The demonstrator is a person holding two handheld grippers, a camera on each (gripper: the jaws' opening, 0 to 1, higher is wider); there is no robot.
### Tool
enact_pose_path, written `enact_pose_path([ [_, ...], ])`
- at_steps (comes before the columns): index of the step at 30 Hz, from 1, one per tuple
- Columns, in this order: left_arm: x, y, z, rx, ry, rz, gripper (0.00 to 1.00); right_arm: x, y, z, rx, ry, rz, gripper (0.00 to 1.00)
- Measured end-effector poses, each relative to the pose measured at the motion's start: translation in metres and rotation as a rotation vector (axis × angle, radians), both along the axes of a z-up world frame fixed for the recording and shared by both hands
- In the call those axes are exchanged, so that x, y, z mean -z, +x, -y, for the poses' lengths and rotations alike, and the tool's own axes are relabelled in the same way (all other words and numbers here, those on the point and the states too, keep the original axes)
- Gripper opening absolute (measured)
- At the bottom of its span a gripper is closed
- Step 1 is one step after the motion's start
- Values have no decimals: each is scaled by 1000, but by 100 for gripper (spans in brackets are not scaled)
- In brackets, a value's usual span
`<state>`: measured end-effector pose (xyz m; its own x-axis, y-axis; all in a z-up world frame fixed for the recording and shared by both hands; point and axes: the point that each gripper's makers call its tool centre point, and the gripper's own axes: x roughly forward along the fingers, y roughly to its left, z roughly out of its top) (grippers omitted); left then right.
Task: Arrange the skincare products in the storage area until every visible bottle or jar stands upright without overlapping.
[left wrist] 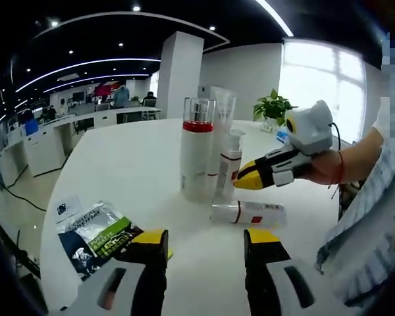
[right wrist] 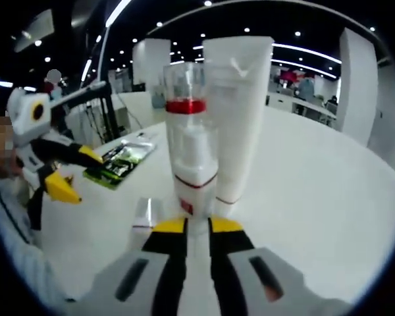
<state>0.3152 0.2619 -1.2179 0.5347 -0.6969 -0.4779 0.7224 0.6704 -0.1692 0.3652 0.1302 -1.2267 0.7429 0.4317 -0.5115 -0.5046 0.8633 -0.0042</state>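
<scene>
White counter (left wrist: 138, 171), white pump bottle (left wrist: 231, 164) with red stripe, tall white bottle (left wrist: 197, 155) with clear cap and red band, white tube (right wrist: 237, 112), white lying bottle (left wrist: 248, 212) with red label, green-and-black sachet (left wrist: 95, 237), yellow-tipped black left tool (left wrist: 205, 245), yellow-tipped right tool (right wrist: 197, 227)

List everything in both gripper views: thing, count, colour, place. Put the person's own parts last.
Tall bottle: 1, white with red band and clear cap, upright at the table's middle.
Tube: 1, white, upright beside the tall bottle.
Small pump bottle: 1, white with clear cap and red line, upright in front of the tube, at the right gripper's tips.
Lying bottle: 1, white with red band, on its side near the standing group.
Packet: 1, green, white and dark, flat on the table.
Table: 1, white.
Potted plant: 1, green, beyond the table.
Left gripper: black with yellow tips, open, above the table.
Right gripper: black with yellow tips, nearly closed around the small pump bottle's base.
Hand: 1, holding the right gripper.
</scene>
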Motion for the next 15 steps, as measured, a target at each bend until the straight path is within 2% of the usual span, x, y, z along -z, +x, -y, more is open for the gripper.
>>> enact_pose_path([
  [7,1,-1,-1,-2,2,-2,48,-2,0,2,4,-12,4,11],
  [11,2,-3,-1,8,7,-2,48,-10,-7,3,-6,-18,17,14],
  [15,4,-4,-1,19,13,-7,48,-14,-20,-1,-36,-7,3,18],
])
